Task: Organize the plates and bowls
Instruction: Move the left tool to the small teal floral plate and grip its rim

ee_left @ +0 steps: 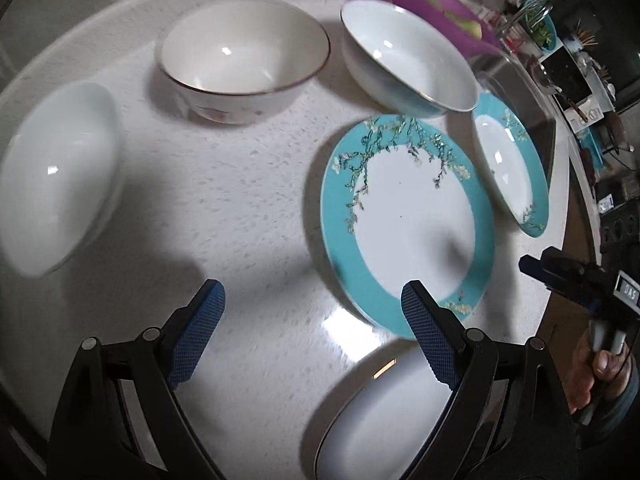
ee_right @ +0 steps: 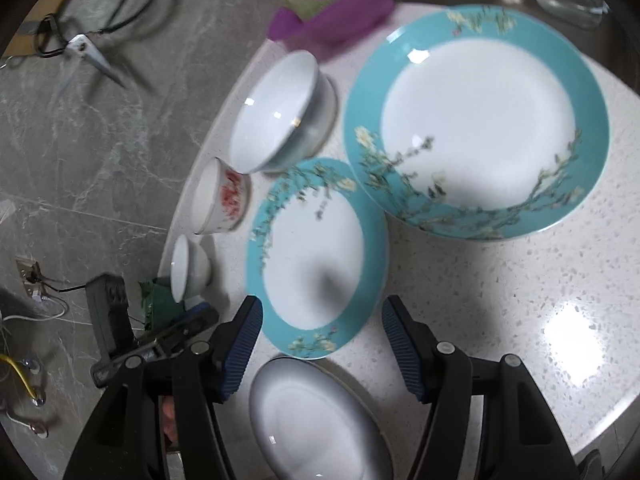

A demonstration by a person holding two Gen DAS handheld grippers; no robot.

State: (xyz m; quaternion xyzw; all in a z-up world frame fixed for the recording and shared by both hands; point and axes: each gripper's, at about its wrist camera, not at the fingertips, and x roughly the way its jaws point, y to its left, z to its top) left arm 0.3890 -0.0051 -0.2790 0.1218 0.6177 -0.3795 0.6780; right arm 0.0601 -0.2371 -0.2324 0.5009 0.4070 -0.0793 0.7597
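Ahead of the right tongs (ee_right: pixel 322 344), up and to their right, sits the biggest piece on the round white table (ee_right: pixel 520 300): the large teal plate (ee_right: pixel 480 120), flat and untouched. Closer, just beyond the right tongs' tips, lies the smaller teal plate (ee_right: pixel 316 256), its near rim between the spread fingers but not touched by them. Below those tongs rests a plain white plate (ee_right: pixel 316 420). Both pairs stand wide apart, holding nothing; the left tongs (ee_left: pixel 312 312) hover over bare tabletop with the smaller teal plate just beyond their right finger.

On to the bowls! Straight out from the left tongs is the gold-rimmed bowl (ee_left: pixel 240 64), right of it the blue-sided bowl (ee_left: pixel 404 64), and off to their left a white bowl (ee_left: pixel 60 176). A purple container (ee_right: pixel 336 4) sits past everything.

Nothing looks stacked yet, so this reads as the opening pick. My call: the next move needs one pair lowered to pinch the smaller teal plate's rim, then carry it onto the large plate.
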